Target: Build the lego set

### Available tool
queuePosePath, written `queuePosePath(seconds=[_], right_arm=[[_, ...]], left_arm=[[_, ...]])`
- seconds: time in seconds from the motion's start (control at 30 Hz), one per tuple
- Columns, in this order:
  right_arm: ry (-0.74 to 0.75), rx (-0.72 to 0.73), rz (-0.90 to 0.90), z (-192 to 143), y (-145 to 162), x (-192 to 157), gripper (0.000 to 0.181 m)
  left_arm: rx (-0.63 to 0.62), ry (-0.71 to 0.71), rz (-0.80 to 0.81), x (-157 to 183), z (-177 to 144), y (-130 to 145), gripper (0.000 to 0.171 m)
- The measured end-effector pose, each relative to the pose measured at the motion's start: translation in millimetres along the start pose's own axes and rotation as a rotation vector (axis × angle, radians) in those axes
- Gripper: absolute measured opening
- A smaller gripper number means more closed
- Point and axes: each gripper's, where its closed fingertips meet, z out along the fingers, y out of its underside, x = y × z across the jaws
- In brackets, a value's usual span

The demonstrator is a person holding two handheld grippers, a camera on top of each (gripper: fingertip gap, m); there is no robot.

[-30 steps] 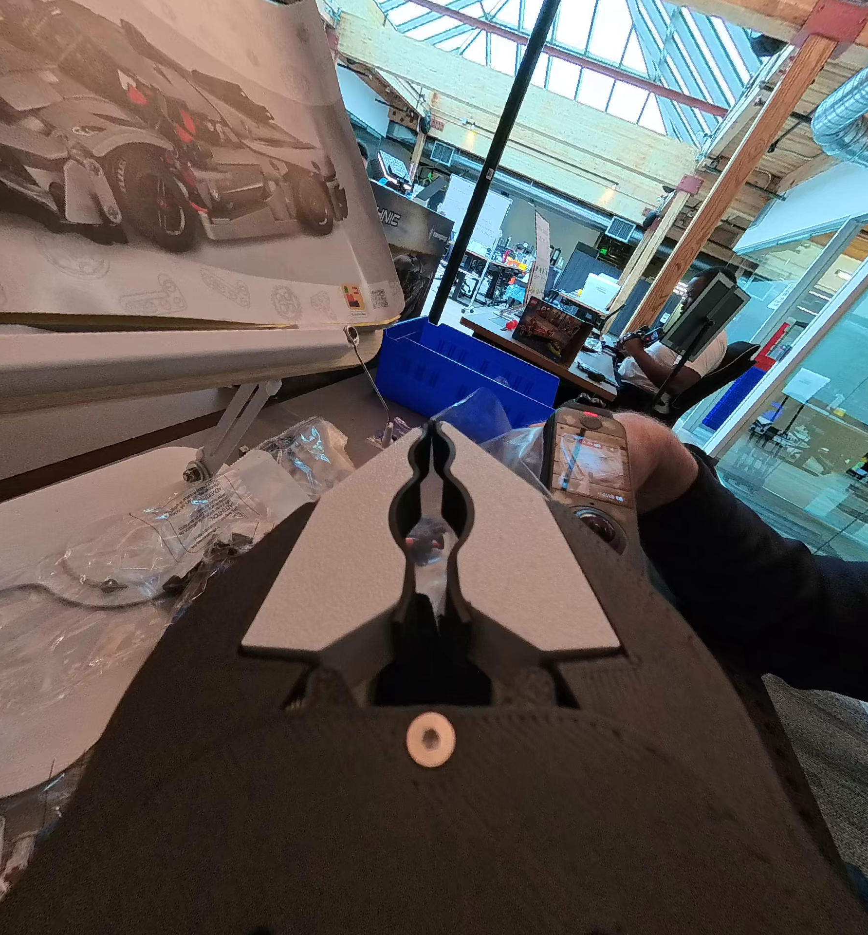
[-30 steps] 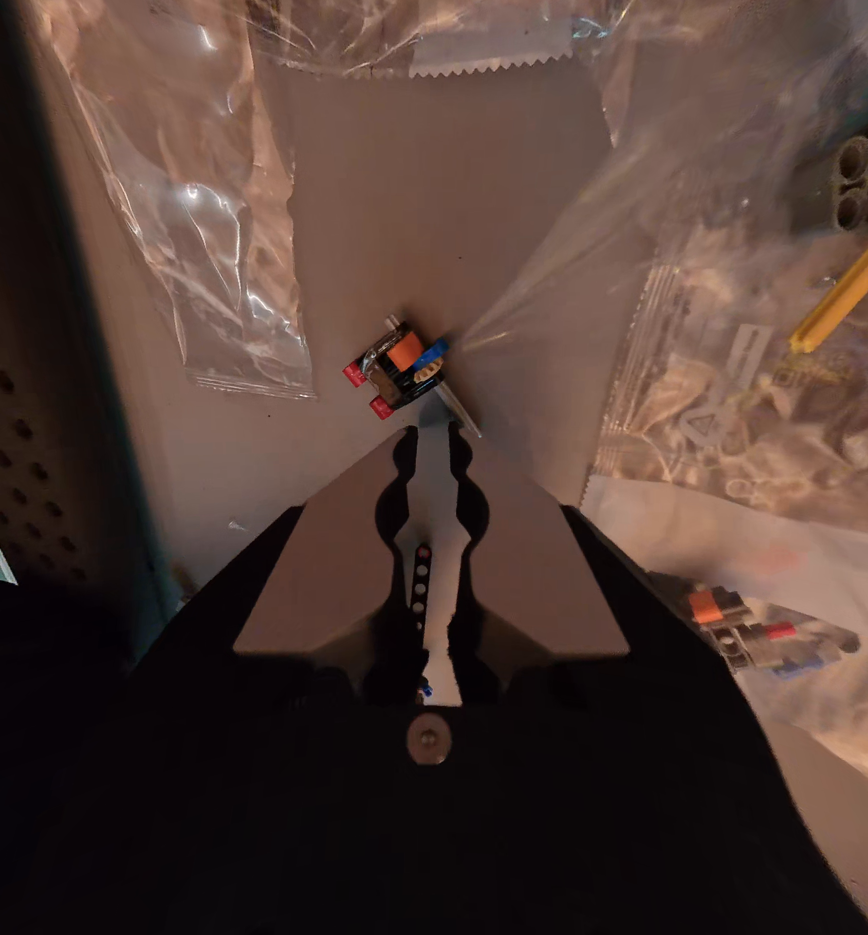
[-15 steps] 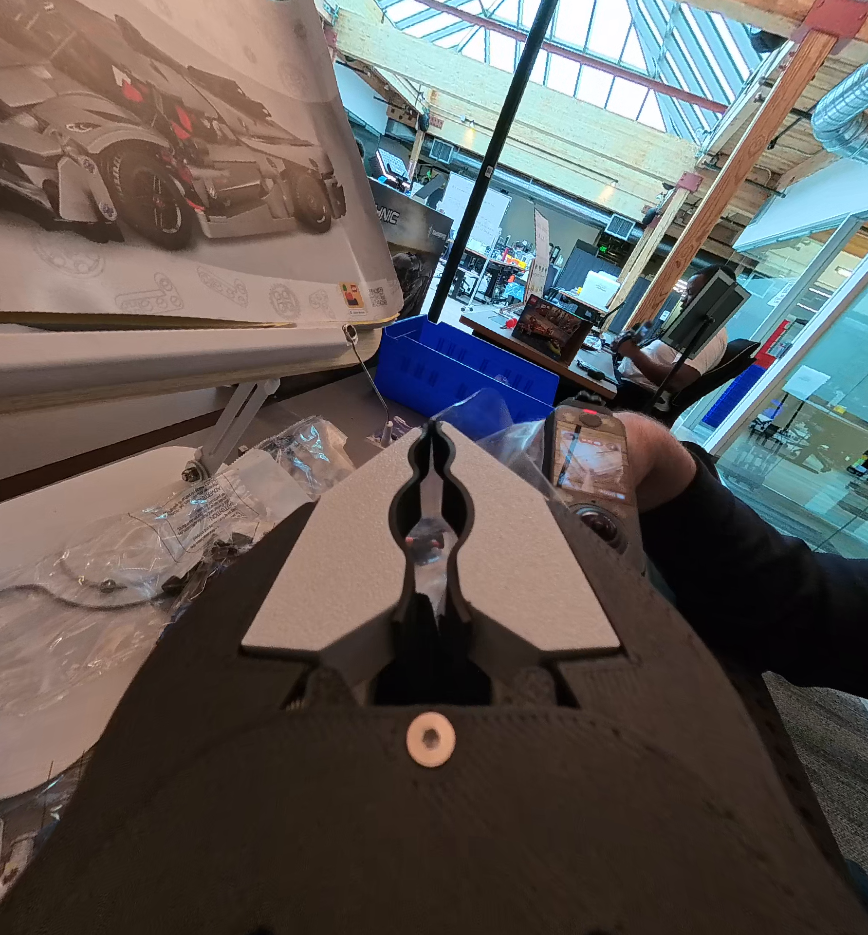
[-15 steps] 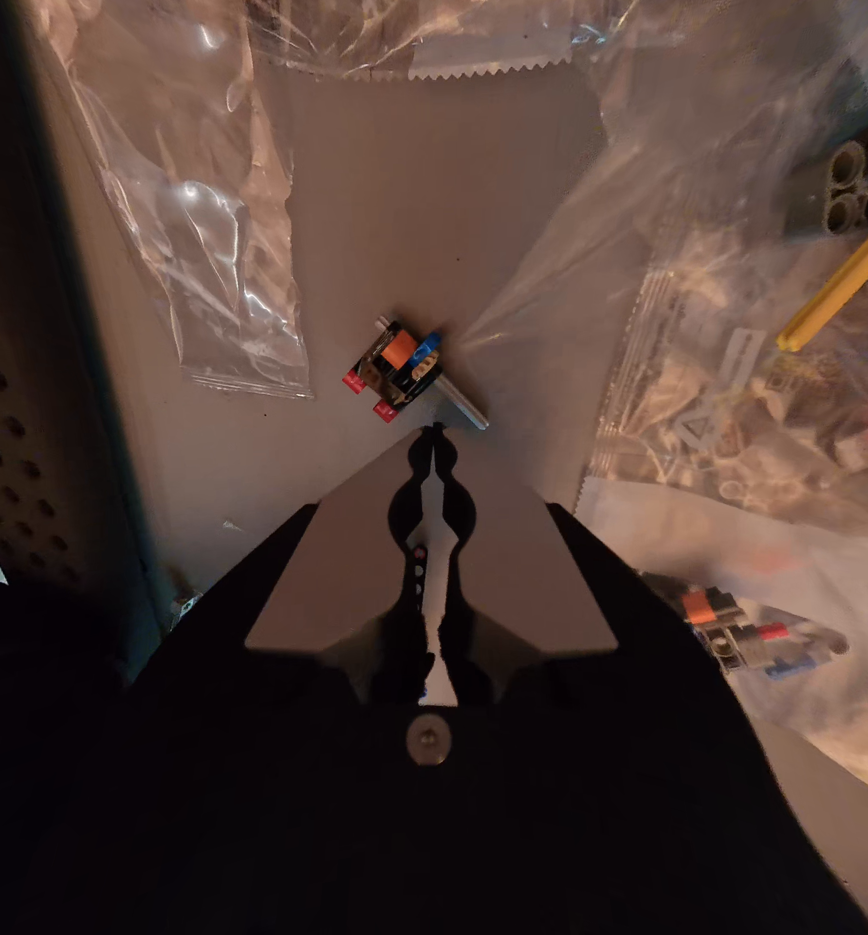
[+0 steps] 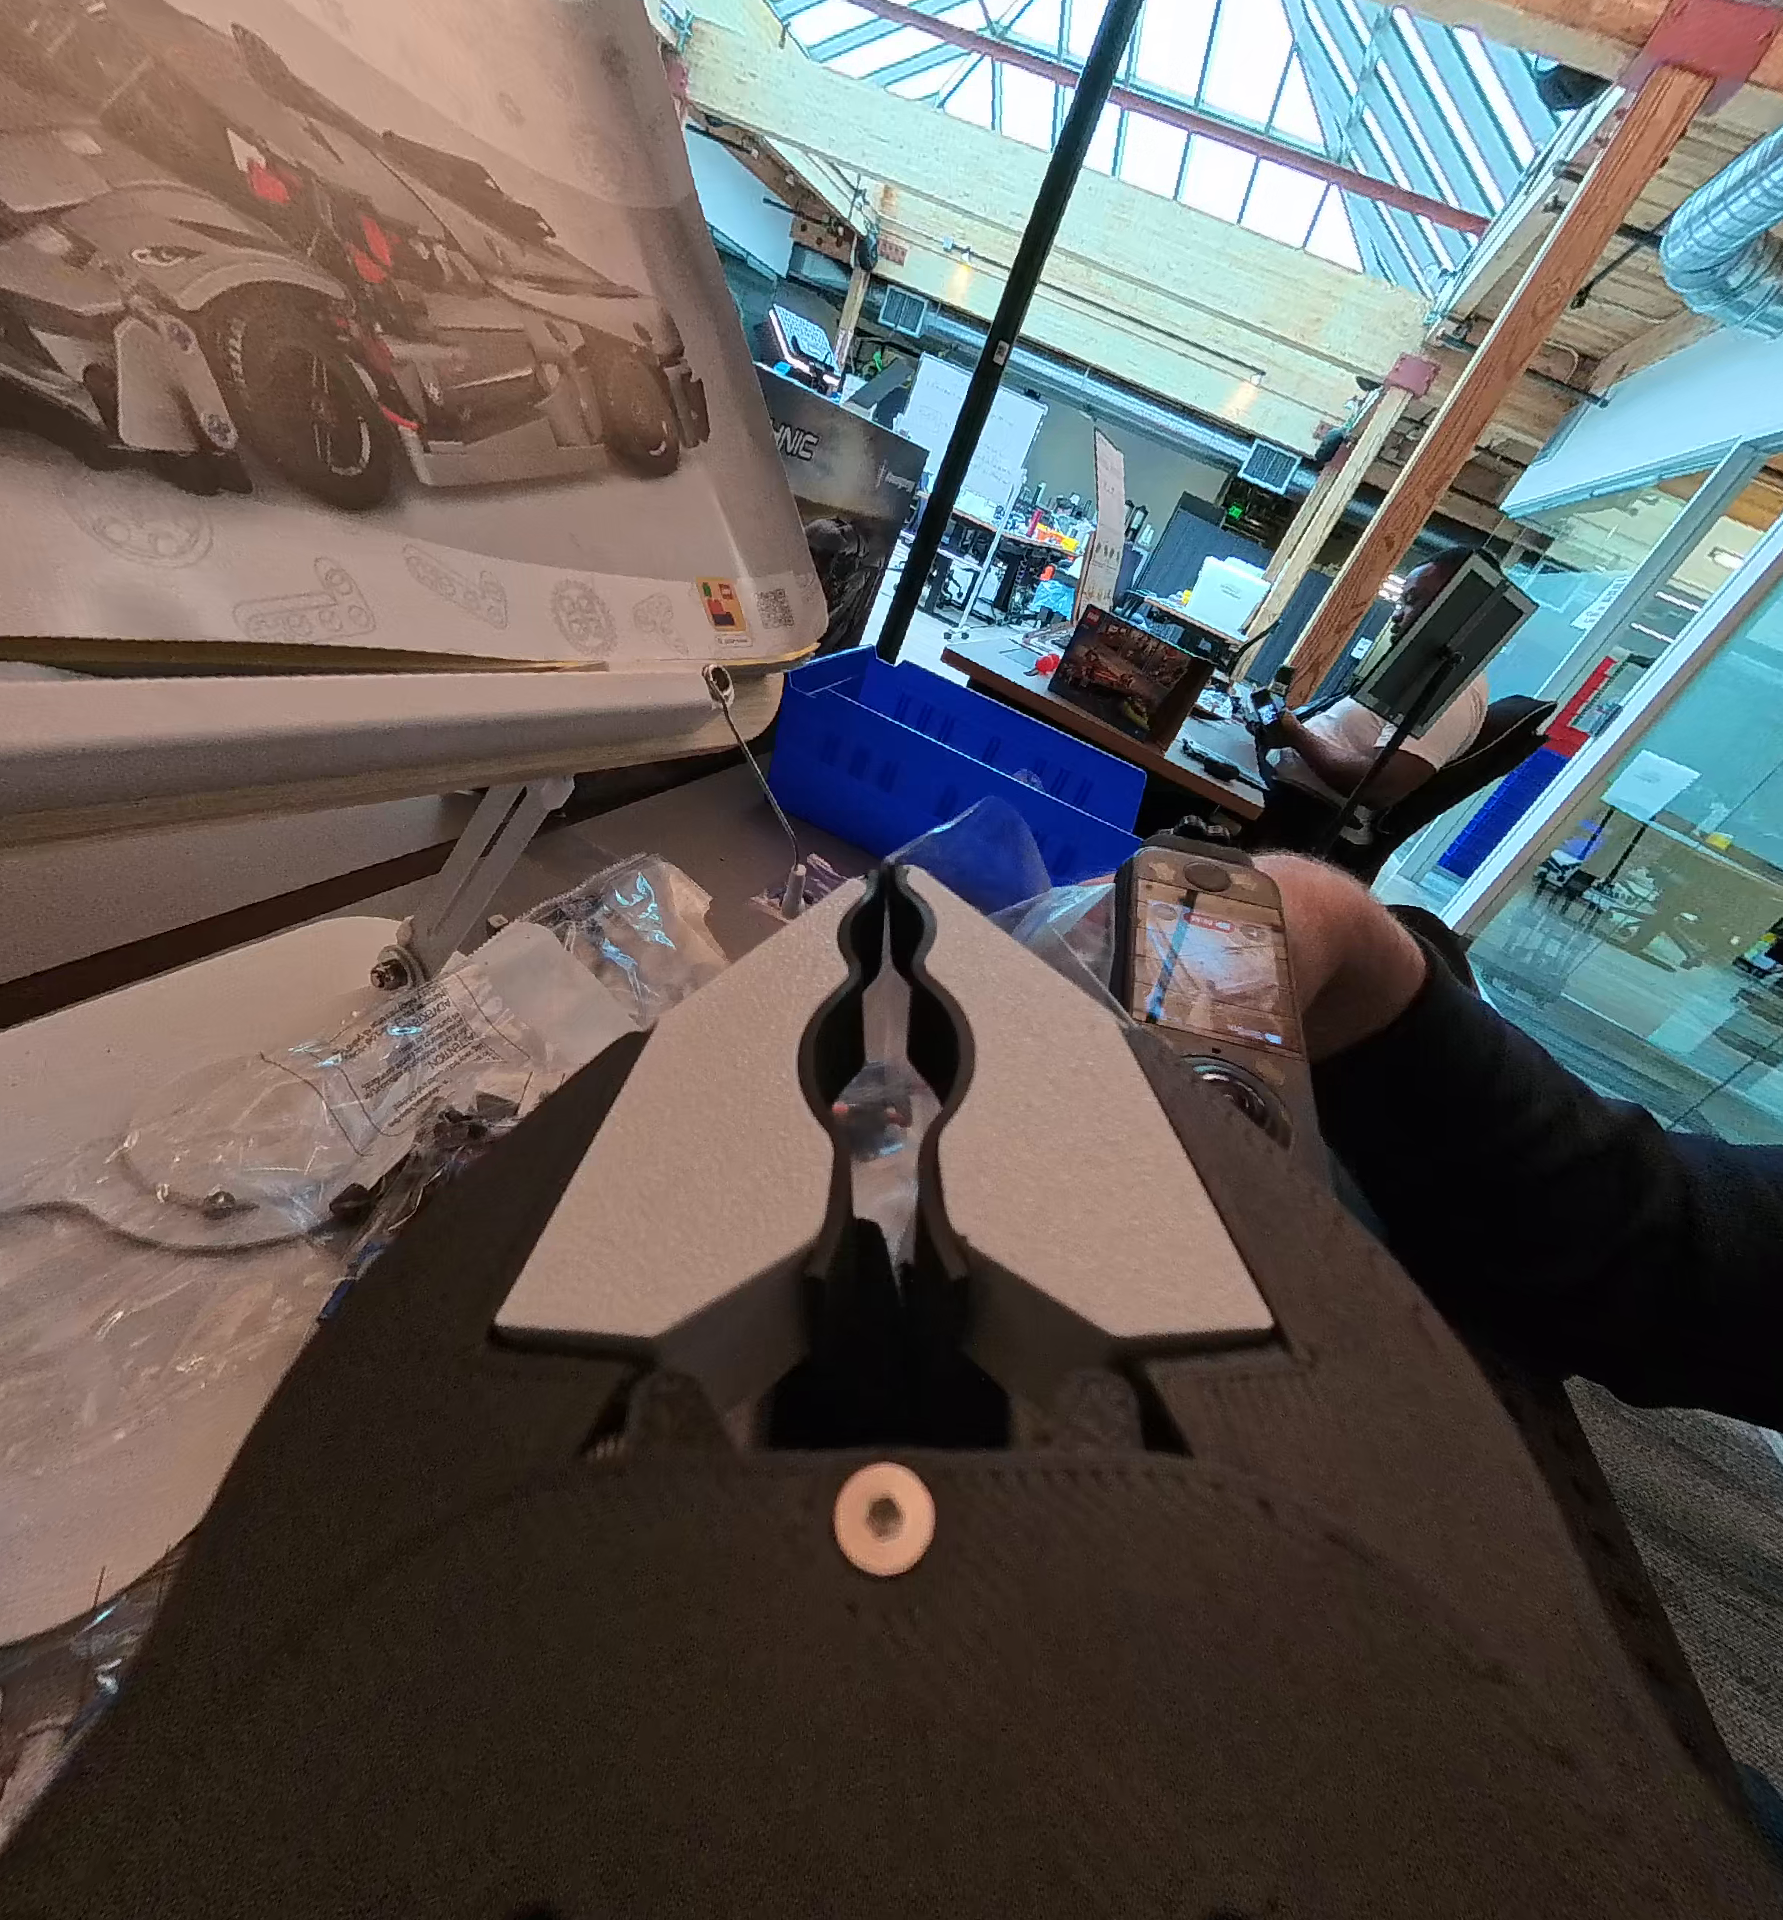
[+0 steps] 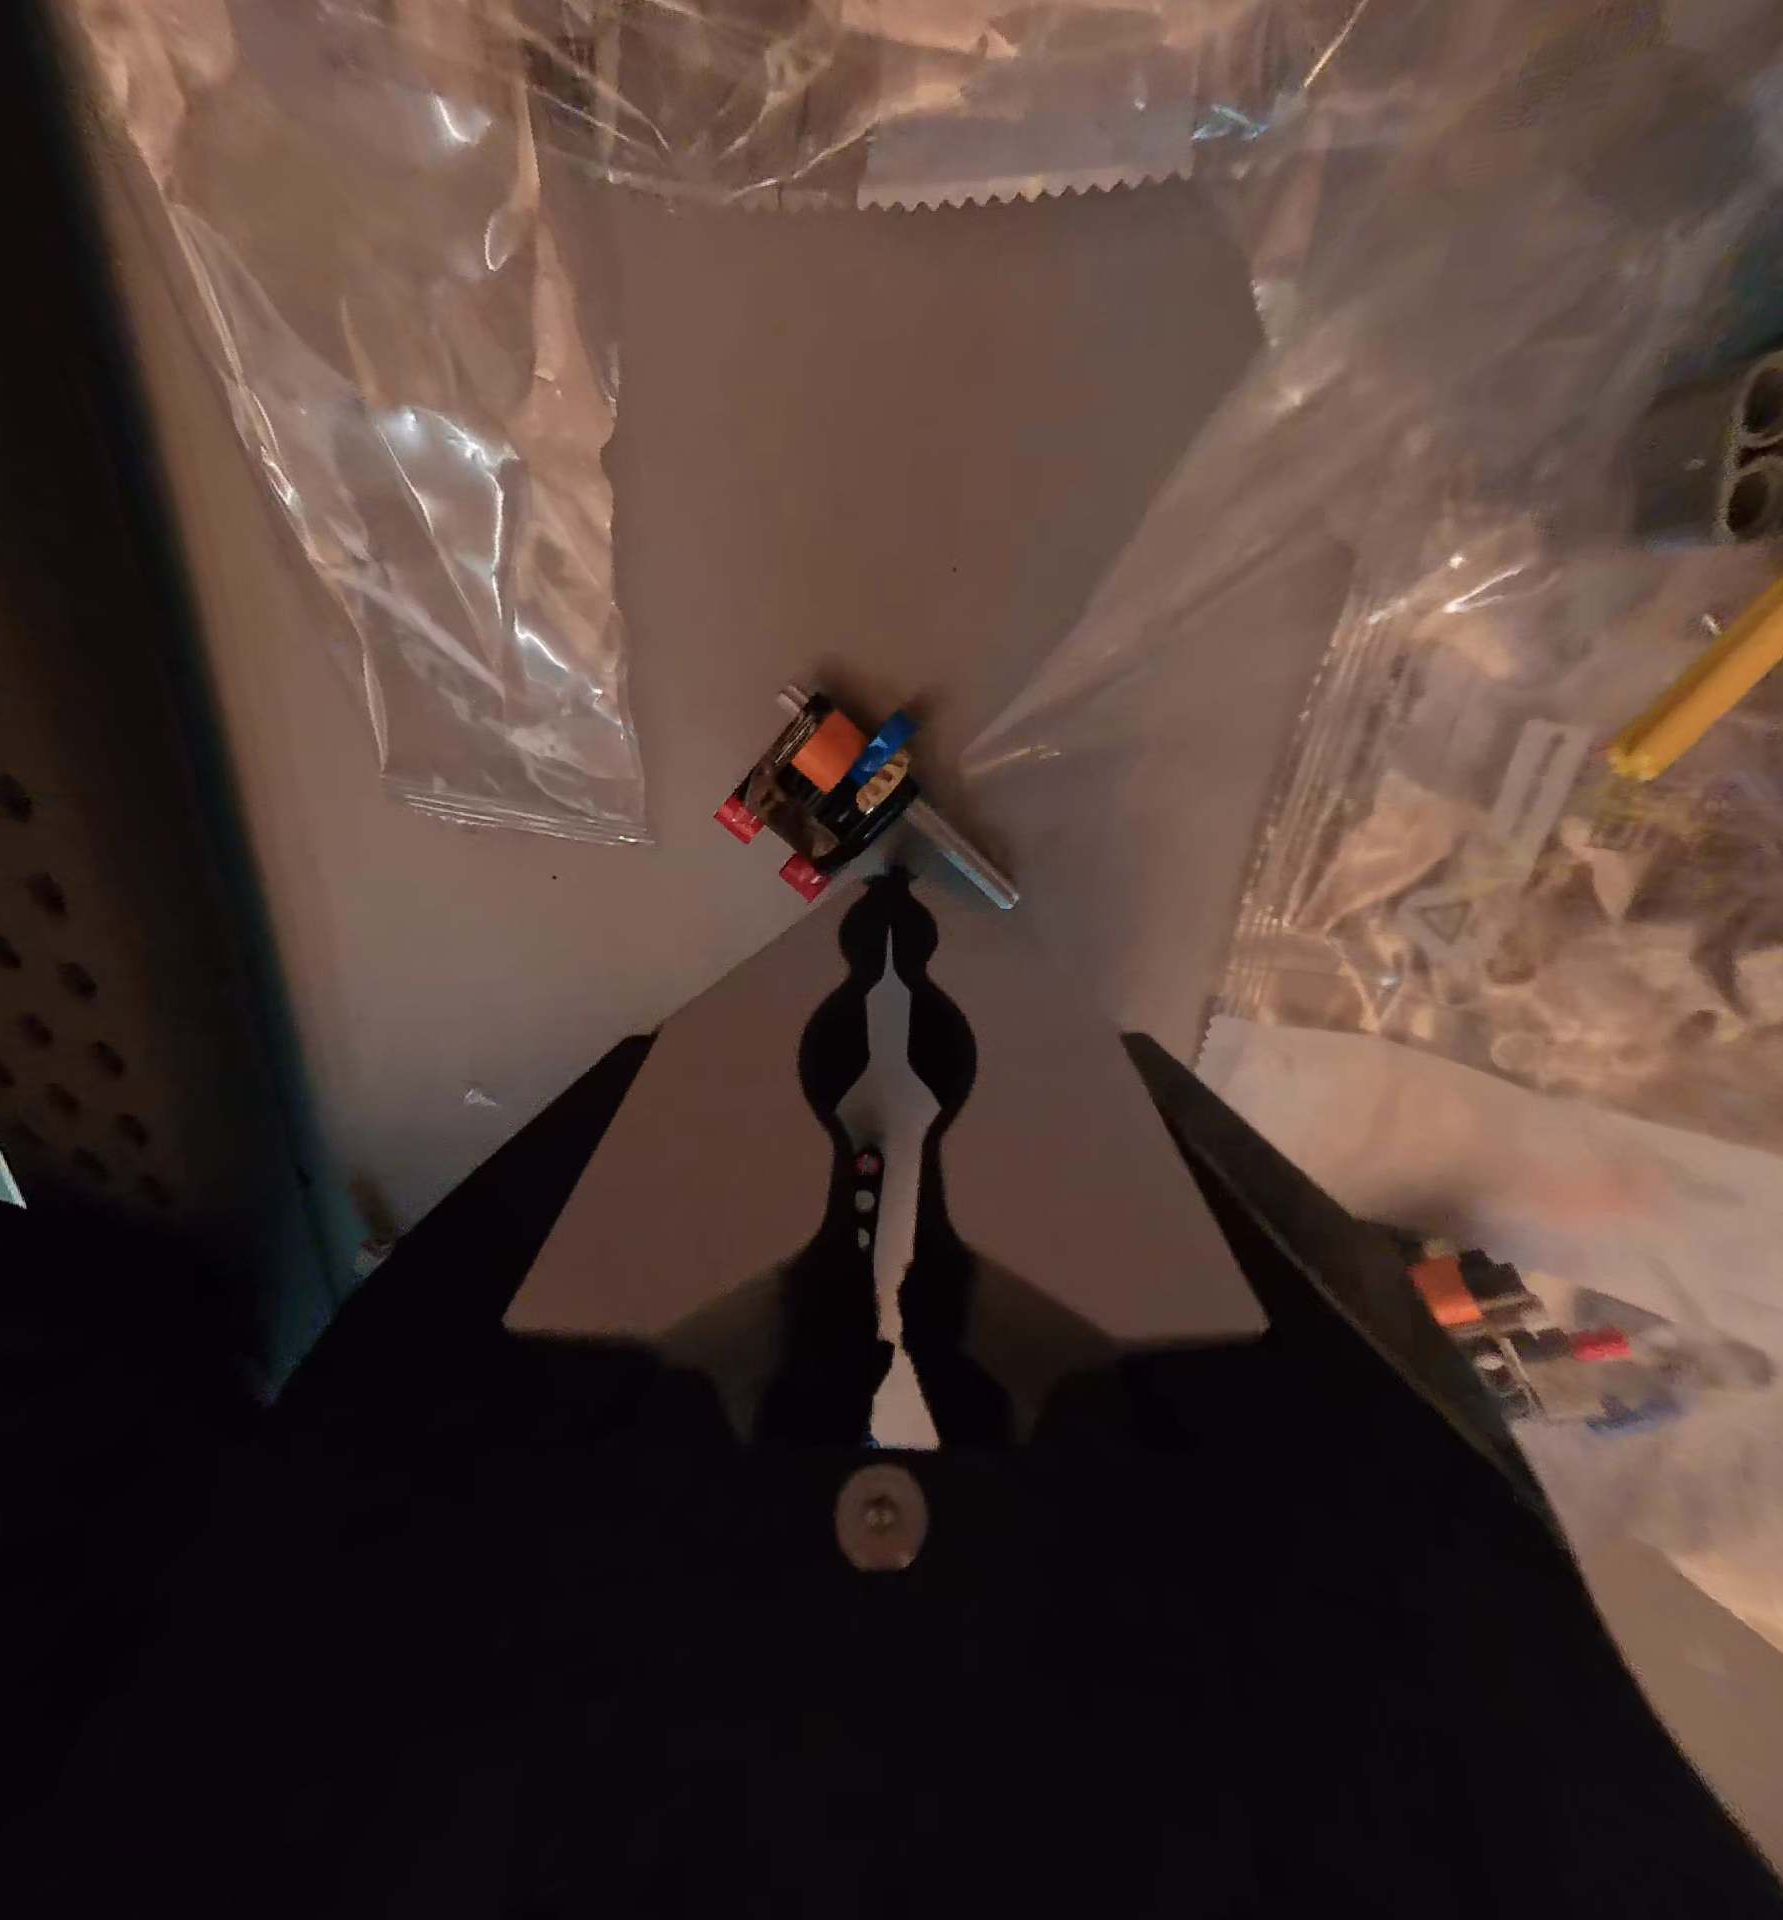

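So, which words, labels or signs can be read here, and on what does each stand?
Booklet: small logo and code square, too small to read.
Clear bag: printed lines, too small.
Dark box: white letters, cut off.
Parts bag: triangle sign, no legible words.

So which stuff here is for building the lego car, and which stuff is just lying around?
For the build:
- small lego assembly with orange, blue and red parts
- second small assembly
- bags of parts
- yellow axle
- instruction booklet
- left gripper and right gripper, both shut

Just lying about:
- empty clear bag
- blue bin
- black pole
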Motion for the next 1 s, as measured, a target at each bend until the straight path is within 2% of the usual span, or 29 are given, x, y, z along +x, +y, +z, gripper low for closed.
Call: queuePosePath(seconds=[1.0], right_arm=[[-0.015,0.003,-0.001,-1.8,2.6,-2.3,0.0]], left_arm=[[-0.006,0.005,0.001,-0.3,1.9,2.6,0.0]])
